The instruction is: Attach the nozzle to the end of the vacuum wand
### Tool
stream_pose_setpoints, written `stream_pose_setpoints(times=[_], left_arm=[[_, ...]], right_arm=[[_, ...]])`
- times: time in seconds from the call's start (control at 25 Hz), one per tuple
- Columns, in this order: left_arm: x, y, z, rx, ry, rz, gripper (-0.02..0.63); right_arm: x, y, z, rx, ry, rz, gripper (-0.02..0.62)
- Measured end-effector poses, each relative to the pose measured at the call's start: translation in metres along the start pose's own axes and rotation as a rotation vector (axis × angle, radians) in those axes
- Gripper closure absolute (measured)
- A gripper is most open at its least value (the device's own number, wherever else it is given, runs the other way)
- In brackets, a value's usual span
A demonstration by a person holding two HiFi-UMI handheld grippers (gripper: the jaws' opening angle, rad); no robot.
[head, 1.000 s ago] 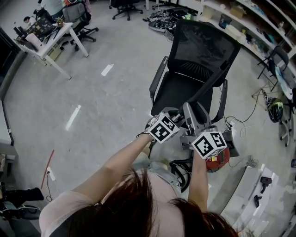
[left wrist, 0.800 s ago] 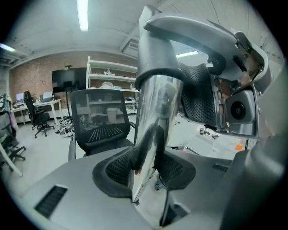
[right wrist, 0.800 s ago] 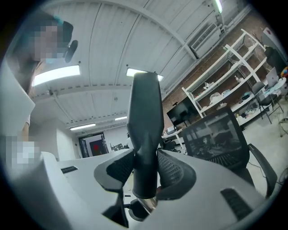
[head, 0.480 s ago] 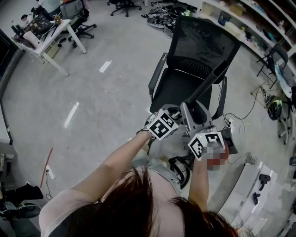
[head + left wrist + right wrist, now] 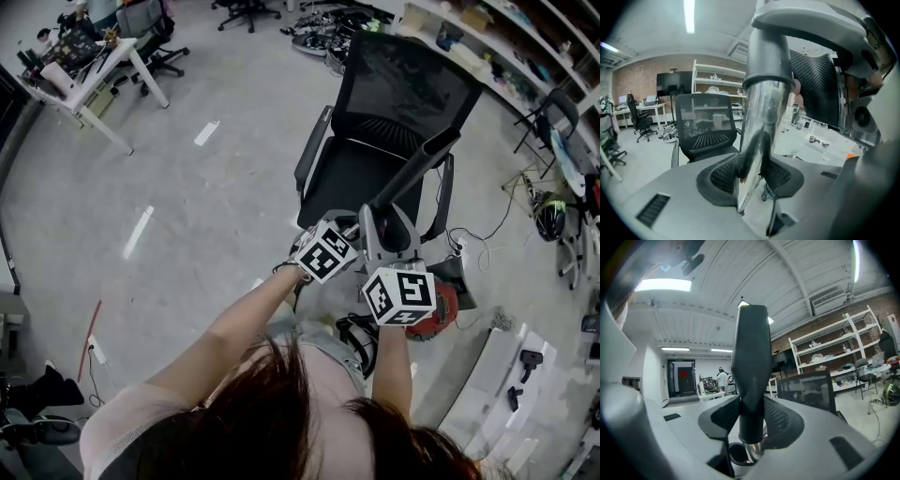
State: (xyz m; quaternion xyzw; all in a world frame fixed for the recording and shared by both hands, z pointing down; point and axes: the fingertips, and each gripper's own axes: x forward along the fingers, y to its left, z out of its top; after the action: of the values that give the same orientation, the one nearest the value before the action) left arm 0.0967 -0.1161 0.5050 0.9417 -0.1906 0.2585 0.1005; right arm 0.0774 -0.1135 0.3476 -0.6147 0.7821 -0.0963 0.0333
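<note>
Big picture first: grey concrete floor [image 5: 187, 216] with a black mesh office chair [image 5: 398, 103] right in the middle, shelving [image 5: 511, 42] along the far right, and a white worktop [image 5: 94, 80] with clutter at the far left. Just near-right of the chair there's a red vacuum body [image 5: 441, 314] on the floor. The person holds both tools close together, just in front of the chair seat. The black nozzle [image 5: 751, 357] is a long tapered one and, from the head view, it angles up and away to the far right across the chair. The right gripper [image 5: 751, 420] is clamped on its lower end, with a bit of shiny tube poking out underneath. The left gripper [image 5: 752, 176] is clamped on the chrome vacuum wand [image 5: 761, 122], just below its grey collar [image 5: 768, 56]. The two marker cubes sit near each other, left a bit farther than right.
</note>
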Motion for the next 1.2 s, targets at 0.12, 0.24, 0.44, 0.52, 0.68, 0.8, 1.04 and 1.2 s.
stream_pose_setpoints(times=[0.12,0.24,0.44,0.52,0.68,0.8,1.04,1.2], left_arm=[[0.001,0.000,-0.001,-0.001,-0.001,0.003,0.448],[0.001,0.002,-0.001,-0.001,-0.004,0.004,0.448],[0.002,0.003,-0.002,-0.003,-0.007,0.005,0.448],[0.001,0.004,-0.003,-0.002,-0.006,0.002,0.448],[0.000,0.006,-0.003,0.002,-0.007,0.000,0.448],[-0.001,0.008,-0.002,0.005,-0.007,0.004,0.448],[-0.002,0.003,-0.006,-0.017,-0.017,-0.017,0.448],[-0.005,-0.001,-0.005,0.009,-0.021,-0.027,0.446]], right_arm=[[0.000,0.001,-0.001,-0.042,0.009,-0.040,0.425],[0.001,0.004,-0.001,-0.091,0.017,-0.055,0.425],[0.002,0.006,-0.004,-0.134,0.024,-0.071,0.425],[0.002,0.007,-0.005,-0.123,0.025,-0.072,0.425],[0.006,0.006,-0.005,-0.070,0.037,-0.030,0.425],[0.008,0.006,-0.005,-0.052,0.036,-0.012,0.425],[0.003,0.008,-0.007,-0.066,0.027,-0.036,0.425],[-0.001,0.011,-0.007,-0.076,0.046,-0.030,0.425]])
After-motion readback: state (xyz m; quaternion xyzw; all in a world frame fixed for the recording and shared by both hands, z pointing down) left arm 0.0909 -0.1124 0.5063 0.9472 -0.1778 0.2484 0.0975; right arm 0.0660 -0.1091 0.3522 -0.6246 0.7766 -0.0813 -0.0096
